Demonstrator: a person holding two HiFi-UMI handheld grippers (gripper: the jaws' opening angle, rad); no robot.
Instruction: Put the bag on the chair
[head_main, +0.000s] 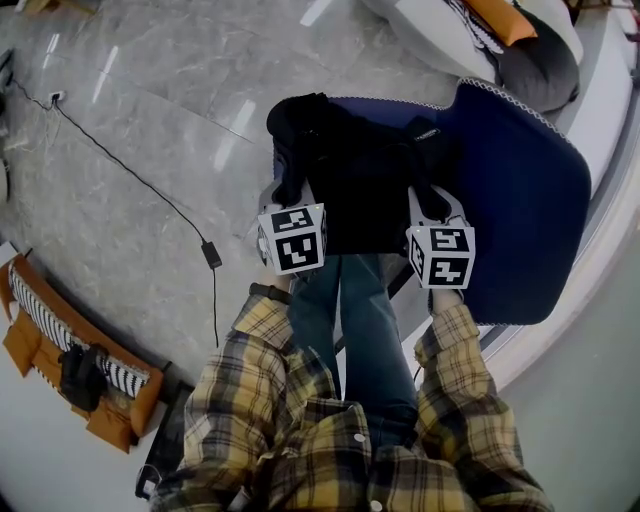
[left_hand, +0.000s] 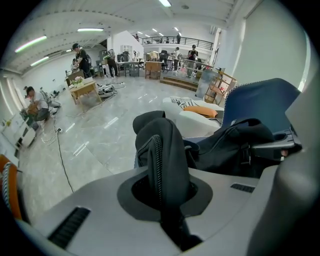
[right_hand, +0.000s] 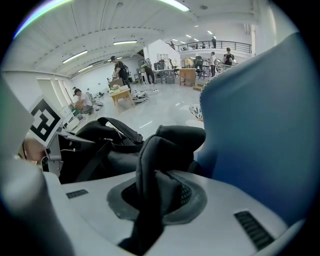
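A black bag (head_main: 350, 170) lies on the seat of the blue chair (head_main: 520, 200), against its backrest. My left gripper (head_main: 290, 195) is shut on a ribbed black strap (left_hand: 162, 150) at the bag's left end; the strap runs down between the jaws. My right gripper (head_main: 432, 200) is shut on a folded black handle (right_hand: 160, 150) at the bag's right end, close to the chair back (right_hand: 260, 130). In the left gripper view the bag's body (left_hand: 240, 145) spreads right in front of the chair back (left_hand: 260, 97). In the right gripper view the bag's body (right_hand: 100, 145) sits to the left.
A black cable (head_main: 130, 170) with an adapter (head_main: 211, 254) crosses the marble floor to the left. An orange-brown sofa (head_main: 70, 350) stands at the lower left, and a white sofa with cushions (head_main: 480, 40) behind the chair. People work at tables (left_hand: 82, 60) far off.
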